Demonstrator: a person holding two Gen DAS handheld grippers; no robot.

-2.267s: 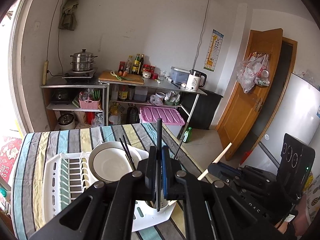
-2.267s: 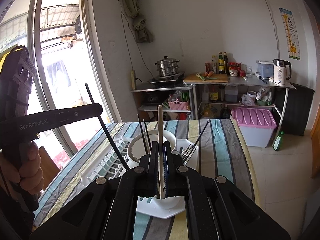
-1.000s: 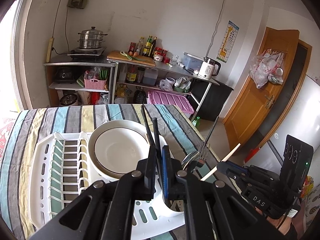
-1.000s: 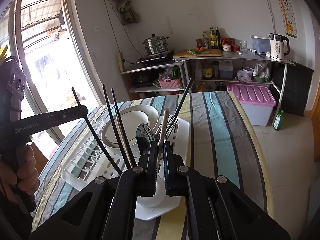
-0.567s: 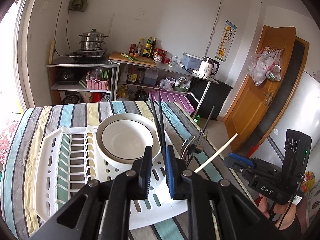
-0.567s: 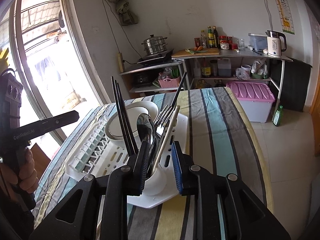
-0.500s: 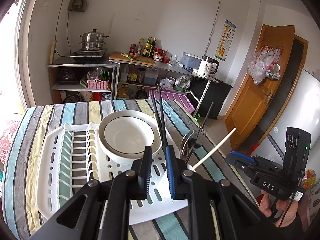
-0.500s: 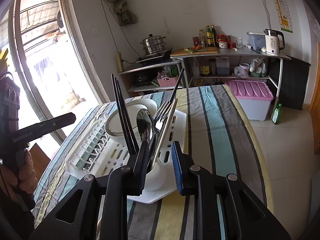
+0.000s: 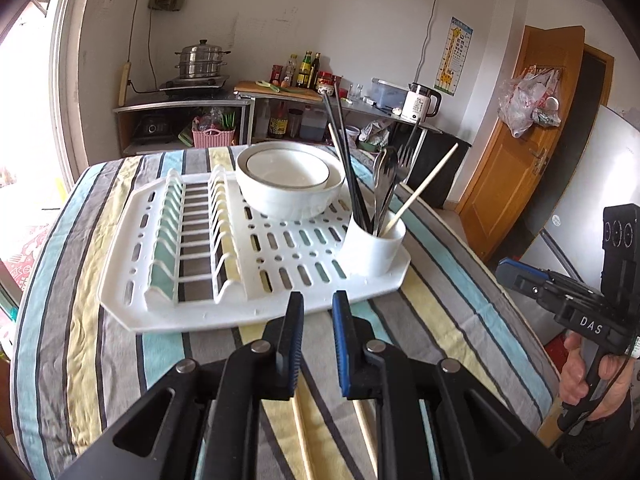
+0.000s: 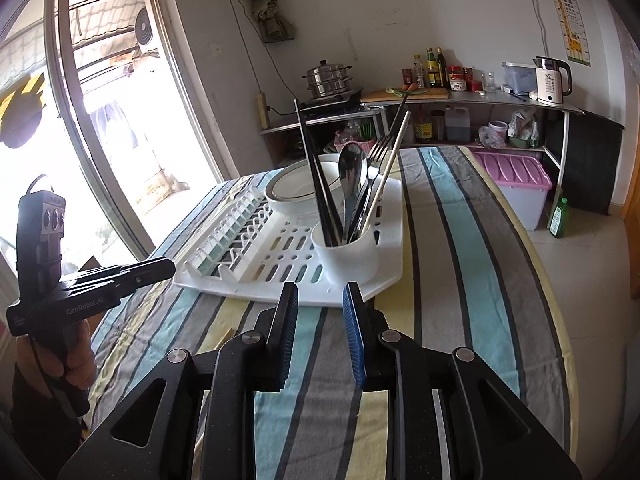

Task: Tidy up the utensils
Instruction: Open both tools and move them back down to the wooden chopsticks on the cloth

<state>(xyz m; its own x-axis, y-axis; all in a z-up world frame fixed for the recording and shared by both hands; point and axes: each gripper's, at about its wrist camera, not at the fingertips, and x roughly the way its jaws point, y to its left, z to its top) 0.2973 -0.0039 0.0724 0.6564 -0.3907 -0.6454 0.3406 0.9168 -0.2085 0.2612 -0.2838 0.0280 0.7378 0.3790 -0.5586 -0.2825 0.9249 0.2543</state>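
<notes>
A white utensil cup [image 9: 372, 246] stands at the front right corner of a white dish rack [image 9: 208, 296]. In it stand black chopsticks [image 9: 346, 164], a wooden chopstick [image 9: 424, 190], a spoon [image 9: 384, 172] and a fork [image 9: 406, 156]. The cup [image 10: 348, 256] also shows in the right wrist view with the same utensils. Two wooden chopsticks [image 9: 302, 436] lie on the cloth under my left gripper. My left gripper [image 9: 318, 312] is open and empty, short of the rack's front edge. My right gripper [image 10: 320, 300] is open and empty, also short of the rack.
Two stacked white bowls [image 9: 288, 182] sit in the rack behind the cup. The striped tablecloth [image 10: 460, 248] covers the table. My right gripper shows at the right of the left view [image 9: 560, 300]; my left gripper shows at the left of the right view [image 10: 100, 284]. Kitchen shelves [image 9: 192, 120] stand behind.
Both grippers let go of their chopsticks into the cup, opened, and pulled back and down from the rack. The black and wooden chopsticks now stand in the cup.
</notes>
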